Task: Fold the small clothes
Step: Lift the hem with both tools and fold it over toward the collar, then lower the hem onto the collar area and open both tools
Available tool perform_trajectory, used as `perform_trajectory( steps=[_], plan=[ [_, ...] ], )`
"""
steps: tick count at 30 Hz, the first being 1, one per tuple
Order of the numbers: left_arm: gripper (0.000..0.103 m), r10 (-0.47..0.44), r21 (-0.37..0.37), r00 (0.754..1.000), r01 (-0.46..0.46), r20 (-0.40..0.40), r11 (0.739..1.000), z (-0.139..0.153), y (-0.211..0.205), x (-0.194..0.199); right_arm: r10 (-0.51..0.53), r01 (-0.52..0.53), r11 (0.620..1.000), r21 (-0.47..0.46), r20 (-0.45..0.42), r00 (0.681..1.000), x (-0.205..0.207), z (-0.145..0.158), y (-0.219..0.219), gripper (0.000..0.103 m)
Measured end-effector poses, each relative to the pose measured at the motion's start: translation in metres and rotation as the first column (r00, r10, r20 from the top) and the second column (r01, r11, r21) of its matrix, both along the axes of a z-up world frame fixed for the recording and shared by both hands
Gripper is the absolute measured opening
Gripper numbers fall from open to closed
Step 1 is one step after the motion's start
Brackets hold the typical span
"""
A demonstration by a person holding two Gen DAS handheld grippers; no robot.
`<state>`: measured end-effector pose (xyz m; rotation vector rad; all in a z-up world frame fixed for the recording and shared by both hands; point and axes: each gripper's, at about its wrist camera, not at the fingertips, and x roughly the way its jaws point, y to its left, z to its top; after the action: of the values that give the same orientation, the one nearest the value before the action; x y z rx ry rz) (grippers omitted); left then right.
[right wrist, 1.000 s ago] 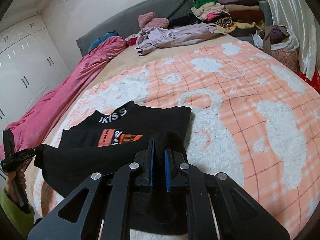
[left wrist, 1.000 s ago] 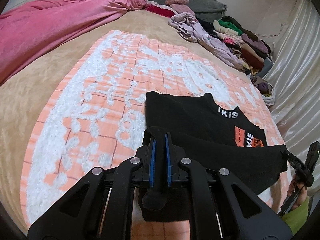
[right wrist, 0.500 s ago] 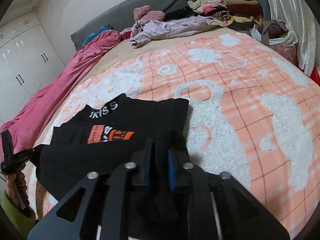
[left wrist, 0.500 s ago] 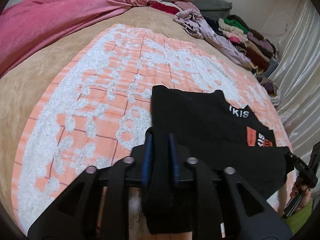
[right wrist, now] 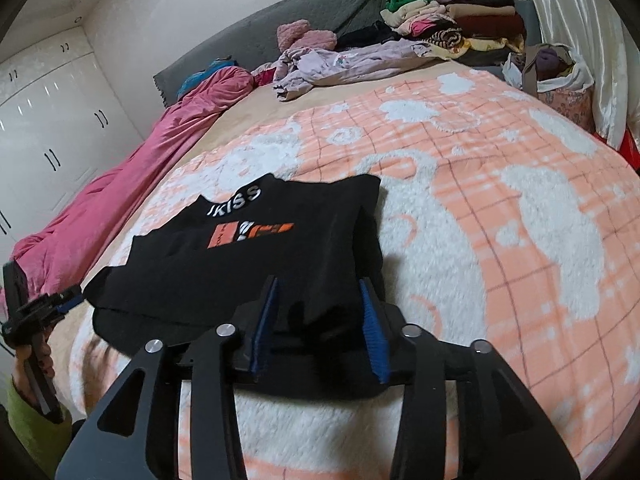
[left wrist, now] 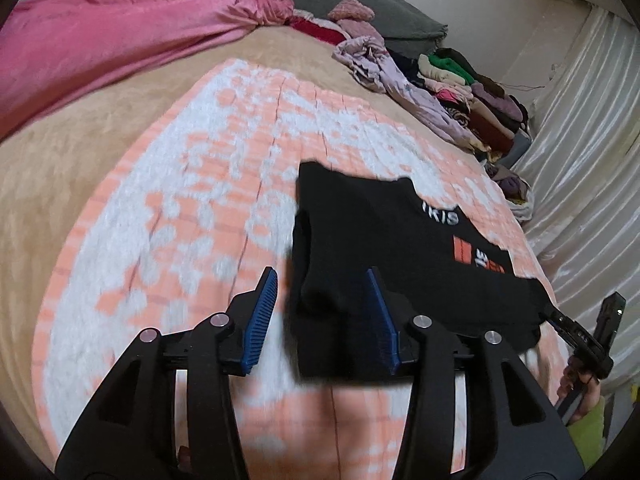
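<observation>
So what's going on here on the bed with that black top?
A person holding a two-finger gripper in each hand is folding a black top with orange print on a peach-and-white fleece blanket. The bottom hem is folded up over the body. The left gripper and right gripper have just been opening, letting the cloth go.

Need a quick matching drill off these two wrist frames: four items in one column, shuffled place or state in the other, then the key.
Things:
1. black shirt
2. pink quilt
3. stack of folded clothes
4. left gripper

Place or state:
A. bunched along the bed's edge on the wardrobe side
B. jaws apart, just been opening, cloth between them but not pinched
C. piled at the head of the bed by the curtain
D. lying folded on the orange and white blanket

Pairs: 1-D, 2-A, 3-C, 4-B
</observation>
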<state>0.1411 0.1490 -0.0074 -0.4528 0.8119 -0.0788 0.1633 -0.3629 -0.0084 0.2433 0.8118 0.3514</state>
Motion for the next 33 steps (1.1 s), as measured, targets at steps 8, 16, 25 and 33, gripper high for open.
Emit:
perform_trajectory(
  steps=[8, 16, 25, 33],
  plan=[
    [0.04, -0.011, -0.013, 0.999, 0.011, -0.039, 1.0, -0.017, -0.007, 0.005, 0.01, -0.009, 1.0, 0.008, -0.021, 1.0, 0.0, -0.007, 0.007, 0.041],
    [0.003, -0.06, 0.081, 0.995, 0.067, -0.077, 0.995, -0.014, -0.029, 0.034, 0.038, -0.038, 0.999, -0.001, -0.043, 0.998, 0.014, -0.013, 0.008, 0.012],
    [0.003, -0.083, -0.012, 0.995, 0.082, -0.062, 0.997, 0.007, -0.025, 0.066, 0.055, -0.053, 0.994, 0.1, -0.01, 0.998, 0.047, 0.008, -0.002, 0.007],
    [0.003, -0.018, -0.029, 0.995, 0.015, -0.103, 0.999, 0.006, -0.008, 0.108, 0.0, 0.011, 0.986, 0.169, -0.07, 0.998, 0.102, 0.0, -0.003, 0.007]
  ],
)
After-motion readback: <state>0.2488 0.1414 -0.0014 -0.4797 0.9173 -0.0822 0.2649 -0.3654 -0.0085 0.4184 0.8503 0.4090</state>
